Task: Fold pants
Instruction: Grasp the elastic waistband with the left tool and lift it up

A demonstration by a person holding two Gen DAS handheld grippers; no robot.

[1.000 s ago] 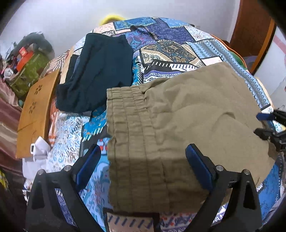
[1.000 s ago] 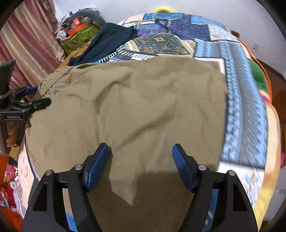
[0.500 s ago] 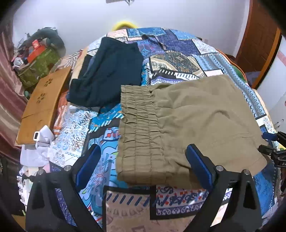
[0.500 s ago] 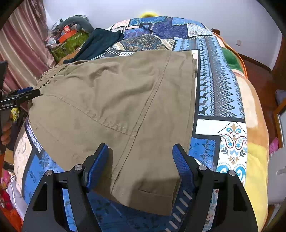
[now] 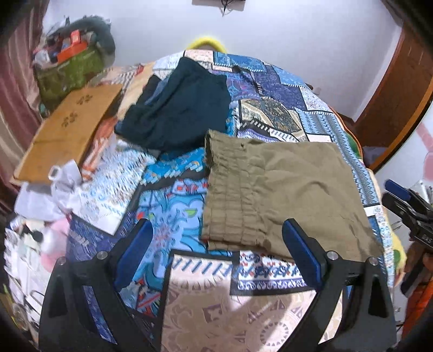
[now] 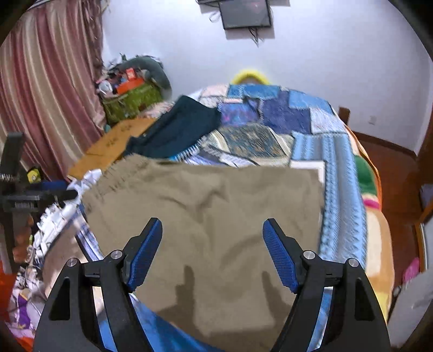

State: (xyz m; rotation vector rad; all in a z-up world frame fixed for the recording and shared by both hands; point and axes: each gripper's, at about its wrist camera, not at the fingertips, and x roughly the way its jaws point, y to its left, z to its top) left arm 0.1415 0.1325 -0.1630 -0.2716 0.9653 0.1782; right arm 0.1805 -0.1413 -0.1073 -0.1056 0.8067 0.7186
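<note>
The khaki pants (image 5: 284,195) lie flat on the patchwork bedspread (image 5: 270,89), folded into a rough rectangle, elastic waistband to the left. They also show in the right wrist view (image 6: 211,216). My left gripper (image 5: 216,251) is open and empty, held above the bed near the waistband's near corner. My right gripper (image 6: 212,251) is open and empty above the near leg end of the pants. Each gripper shows at the edge of the other's view, the right one (image 5: 406,205) and the left one (image 6: 32,197).
Dark teal pants (image 5: 178,108) lie folded at the far left of the bed. A wooden board (image 5: 70,130), a green basket of clutter (image 5: 67,67) and white papers (image 5: 65,186) sit at the left. A curtain (image 6: 40,94) and a wall screen (image 6: 245,12) are behind.
Both grippers have drawn back and up from the khaki pants, which now lie settled flat on the bed. The views have tilted upward and show more of the wall.
</note>
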